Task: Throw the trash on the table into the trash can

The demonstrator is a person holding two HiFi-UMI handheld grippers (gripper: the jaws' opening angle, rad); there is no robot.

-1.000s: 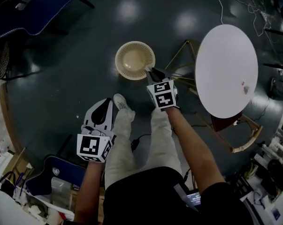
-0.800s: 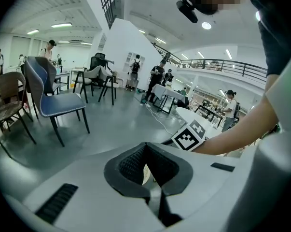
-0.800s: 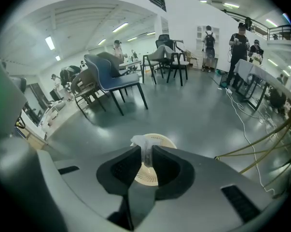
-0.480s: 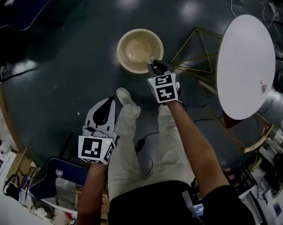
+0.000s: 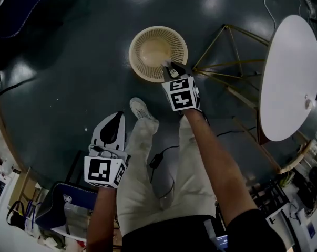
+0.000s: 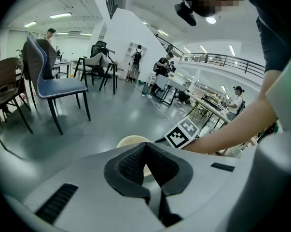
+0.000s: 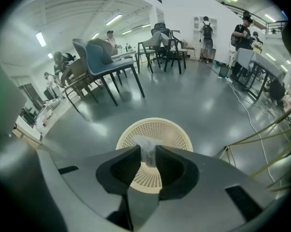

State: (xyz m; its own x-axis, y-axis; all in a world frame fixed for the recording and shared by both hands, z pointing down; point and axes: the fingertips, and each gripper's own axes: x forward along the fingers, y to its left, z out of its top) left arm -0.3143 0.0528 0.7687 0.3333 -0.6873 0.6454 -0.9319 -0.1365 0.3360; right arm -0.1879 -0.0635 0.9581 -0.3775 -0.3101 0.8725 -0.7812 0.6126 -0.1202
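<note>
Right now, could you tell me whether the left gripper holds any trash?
No, the left gripper is shut with nothing between its jaws.

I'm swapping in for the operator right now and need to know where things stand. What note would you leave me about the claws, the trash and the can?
Left claw: shut, nothing in it, held low at the person's side.
Right claw: shut on a crumpled pale scrap, poised over the trash can.
Table: off to the right, with one small piece on it; too small to identify.
Done: the scrap is picked up and brought to the can.
Left: open the right claw to drop the scrap in, then fetch the small piece from the table.
</note>
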